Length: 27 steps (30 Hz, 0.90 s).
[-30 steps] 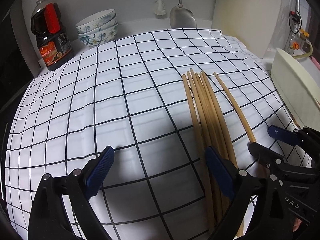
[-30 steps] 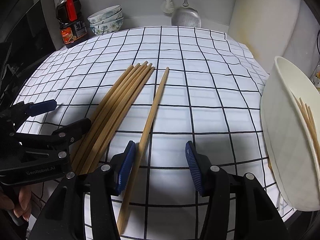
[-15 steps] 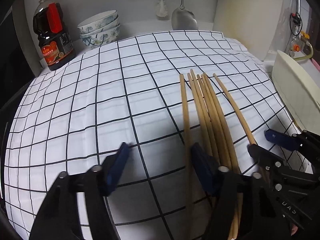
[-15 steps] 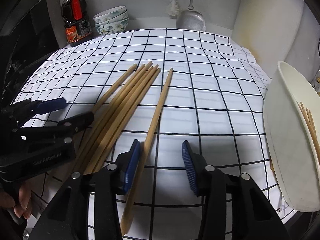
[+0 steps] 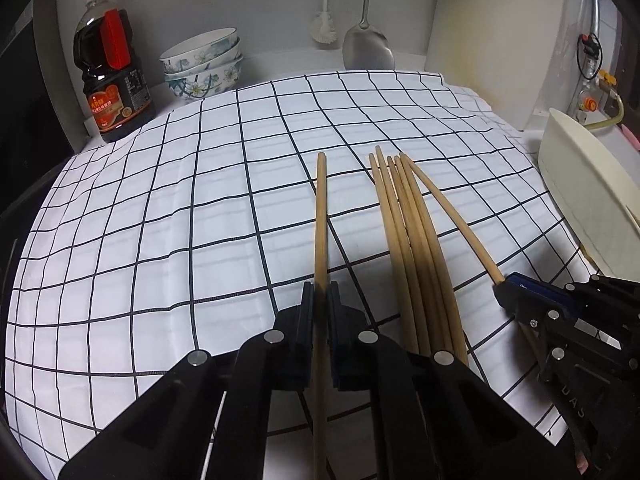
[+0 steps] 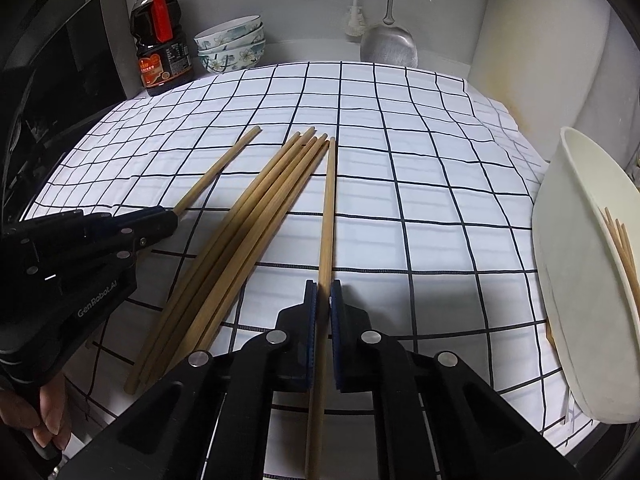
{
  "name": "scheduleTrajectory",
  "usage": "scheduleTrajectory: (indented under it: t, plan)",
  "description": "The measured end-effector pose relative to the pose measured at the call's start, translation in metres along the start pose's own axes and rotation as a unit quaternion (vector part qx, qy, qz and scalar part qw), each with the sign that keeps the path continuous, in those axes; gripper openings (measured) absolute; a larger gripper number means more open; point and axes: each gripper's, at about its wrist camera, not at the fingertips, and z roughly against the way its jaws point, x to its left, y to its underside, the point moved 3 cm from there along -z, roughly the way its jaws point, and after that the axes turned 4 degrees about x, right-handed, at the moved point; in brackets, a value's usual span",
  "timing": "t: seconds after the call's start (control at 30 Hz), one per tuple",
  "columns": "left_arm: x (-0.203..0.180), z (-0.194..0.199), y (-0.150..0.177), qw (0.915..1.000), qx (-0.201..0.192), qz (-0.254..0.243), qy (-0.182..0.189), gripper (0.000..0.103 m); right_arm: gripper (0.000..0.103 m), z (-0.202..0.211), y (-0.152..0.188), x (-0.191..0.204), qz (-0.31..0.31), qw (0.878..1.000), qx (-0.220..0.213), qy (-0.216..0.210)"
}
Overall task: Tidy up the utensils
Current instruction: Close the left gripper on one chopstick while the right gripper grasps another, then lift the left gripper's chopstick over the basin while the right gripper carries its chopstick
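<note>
My left gripper [image 5: 320,290] is shut on one wooden chopstick [image 5: 320,216], which points away over the checked cloth [image 5: 180,200]. It also shows in the right wrist view [image 6: 216,168], held by the left gripper [image 6: 170,216]. My right gripper [image 6: 323,288] is shut on another chopstick [image 6: 328,208]; in the left wrist view this chopstick [image 5: 456,220] runs to the right gripper [image 5: 506,284]. A bundle of several chopsticks [image 5: 408,232] lies on the cloth between the two; it also shows in the right wrist view [image 6: 248,224].
A white tub [image 6: 580,280] at the right edge holds a few more chopsticks [image 6: 624,256]. At the back stand a soy sauce bottle [image 5: 110,68], stacked bowls [image 5: 204,64], a hanging ladle [image 5: 368,48] and a brush [image 5: 326,28].
Both grippers have closed, each on a single chopstick. The left one has drawn its chopstick leftward away from the bundle.
</note>
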Motion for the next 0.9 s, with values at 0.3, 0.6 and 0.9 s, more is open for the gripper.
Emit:
scheduleTrajectory:
  t: [0.3,0.6,0.9]
  plan:
    - [-0.001,0.024,-0.011,0.9993,-0.038,0.007,-0.006,0.007,0.006,0.017,-0.006,-0.005,-0.019,0.999,-0.025,-0.008]
    - [-0.018,0.050,-0.024,0.9975,-0.071,-0.006,-0.001,0.007,0.006,0.048,-0.016,-0.021,-0.039,0.997,-0.062,-0.005]
    - [-0.056,0.074,-0.047,0.9943,-0.093,-0.024,0.047,0.007,0.006,0.094,-0.023,-0.059,-0.080,0.990,-0.112,0.006]
